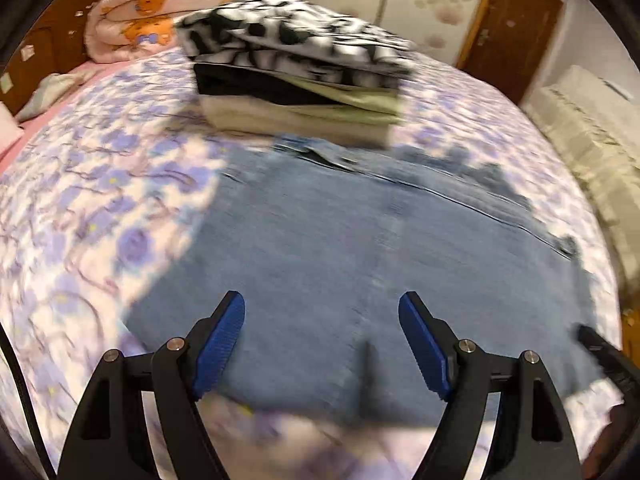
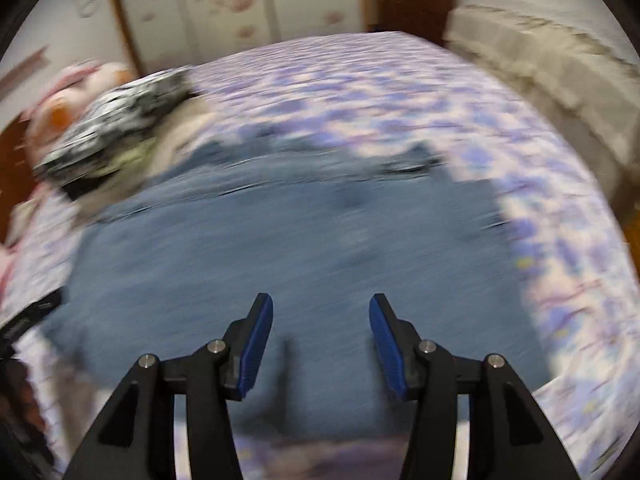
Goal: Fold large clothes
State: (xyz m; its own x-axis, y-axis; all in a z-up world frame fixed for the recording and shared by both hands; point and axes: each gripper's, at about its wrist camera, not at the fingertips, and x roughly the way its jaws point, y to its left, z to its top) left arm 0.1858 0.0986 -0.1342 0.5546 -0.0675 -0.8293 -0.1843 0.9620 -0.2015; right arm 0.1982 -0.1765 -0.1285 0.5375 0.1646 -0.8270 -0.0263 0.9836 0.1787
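A blue denim garment [image 1: 360, 248] lies spread flat on the floral bedspread [image 1: 88, 200]; it also fills the middle of the right wrist view [image 2: 288, 240]. My left gripper [image 1: 321, 308] is open and empty, hovering over the garment's near edge. My right gripper [image 2: 321, 310] is open and empty, also over the near part of the denim. The right gripper's black tip [image 1: 600, 348] shows at the right edge of the left wrist view. Both views are motion-blurred.
A stack of folded clothes [image 1: 296, 68], topped by a black-and-white patterned piece, sits just beyond the denim; it also shows in the right wrist view [image 2: 120, 128]. A pink bear-print quilt [image 1: 152, 12] lies at the headboard. A beige covered unit [image 2: 560, 64] stands beside the bed.
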